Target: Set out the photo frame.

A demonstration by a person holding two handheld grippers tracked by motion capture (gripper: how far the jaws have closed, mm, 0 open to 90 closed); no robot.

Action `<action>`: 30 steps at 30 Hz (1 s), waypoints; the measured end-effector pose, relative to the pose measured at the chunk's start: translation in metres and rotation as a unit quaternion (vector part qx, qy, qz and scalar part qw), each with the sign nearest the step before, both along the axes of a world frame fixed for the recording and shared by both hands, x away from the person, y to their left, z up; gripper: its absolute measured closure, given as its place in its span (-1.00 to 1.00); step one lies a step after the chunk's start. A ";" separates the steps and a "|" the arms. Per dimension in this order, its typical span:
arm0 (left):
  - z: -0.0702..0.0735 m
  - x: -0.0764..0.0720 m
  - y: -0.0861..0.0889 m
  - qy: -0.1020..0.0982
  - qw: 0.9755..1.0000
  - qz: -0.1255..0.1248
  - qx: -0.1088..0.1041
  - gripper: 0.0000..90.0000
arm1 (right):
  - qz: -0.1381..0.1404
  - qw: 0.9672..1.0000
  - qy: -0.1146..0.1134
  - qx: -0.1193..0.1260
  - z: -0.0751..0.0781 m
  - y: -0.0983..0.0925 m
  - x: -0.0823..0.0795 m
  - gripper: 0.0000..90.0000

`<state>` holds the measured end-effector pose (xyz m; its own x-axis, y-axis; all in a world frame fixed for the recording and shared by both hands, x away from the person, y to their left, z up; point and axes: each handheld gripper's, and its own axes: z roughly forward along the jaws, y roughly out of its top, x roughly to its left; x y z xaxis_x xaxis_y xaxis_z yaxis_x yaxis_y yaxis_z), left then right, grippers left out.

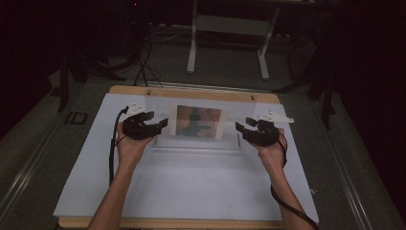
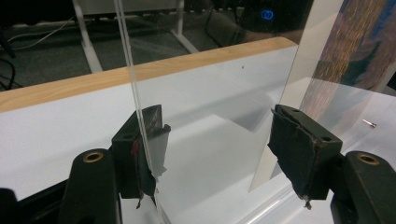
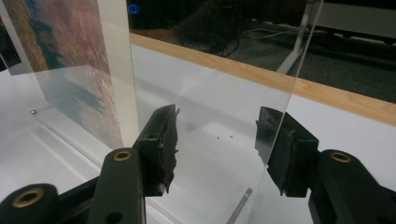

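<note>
We are starting at the jaws. In the left gripper view, the left gripper (image 2: 217,154) is standing with its jaws spread wide, and the edge of a clear acrylic frame (image 2: 205,70) is rising just beside the jaw at 9 o'clock; we cannot tell whether that pad is touching the sheet, while the jaw at 3 o'clock is sitting well apart from it, so nothing is being clamped. In the right gripper view, the right gripper (image 3: 217,149) is likewise standing released, its jaws apart, with the sheet's outer edge passing in front of the jaw at 3 o'clock; contact there is too unclear to call.

Moving outward, the acrylic frame is standing upright between the two grippers in the high view, at about 12 o'clock from the table's middle. It is holding a colourful picture (image 1: 198,121), whose reddish and blue tones are showing at 1 o'clock in the left gripper view and at 10 o'clock in the right gripper view.

Farther out, we are seeing the left gripper (image 1: 151,125) at 9 o'clock of the frame and the right gripper (image 1: 245,129) at 3 o'clock, each held in a hand coming up from 6 o'clock. The frame is resting on a white sheet (image 1: 191,182) covering the wooden table (image 1: 191,92).
</note>
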<state>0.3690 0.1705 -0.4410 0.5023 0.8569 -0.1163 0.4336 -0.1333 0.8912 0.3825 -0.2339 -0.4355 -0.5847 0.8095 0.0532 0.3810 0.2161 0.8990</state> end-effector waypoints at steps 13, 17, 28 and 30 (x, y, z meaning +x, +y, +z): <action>-0.006 -0.006 -0.006 0.029 1.000 -0.001 -0.011 -0.23 | -0.001 1.000 0.024 0.006 -0.003 -0.007 -0.007 0.06; -0.007 -0.006 -0.008 0.033 0.999 -0.002 -0.012 -0.23 | -0.006 0.999 0.031 0.007 -0.004 -0.009 -0.010 0.06; -0.005 -0.012 -0.016 0.037 0.999 0.006 0.004 -0.23 | -0.002 0.999 0.043 0.020 -0.013 -0.017 -0.009 0.06; -0.005 -0.013 -0.016 0.036 0.999 0.007 0.002 -0.23 | -0.001 0.999 0.042 0.021 -0.013 -0.017 -0.009 0.06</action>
<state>0.3556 0.1548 -0.4465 0.4799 0.8648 -0.1480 0.4987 -0.1301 0.8570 0.3735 -0.2505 -0.4489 -0.5749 0.8070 0.1349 0.4556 0.1788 0.8721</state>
